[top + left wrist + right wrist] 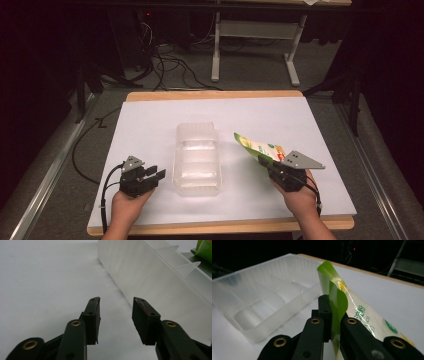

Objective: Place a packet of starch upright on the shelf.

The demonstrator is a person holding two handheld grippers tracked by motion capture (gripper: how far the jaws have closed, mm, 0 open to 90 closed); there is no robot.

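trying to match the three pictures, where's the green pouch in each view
High view: green pouch right of centre, held by the right tool.
Left gripper view: a green sliver at the top right corner.
Right gripper view: centre, clamped between the jaws.
Shared landmark: clear plastic tray.

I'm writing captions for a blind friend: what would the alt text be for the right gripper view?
Black tongs pinch the edge of a green snack pouch, holding it up above a white table. To the left sits a clear plastic tray with dividers, nothing in it. The background is dark.
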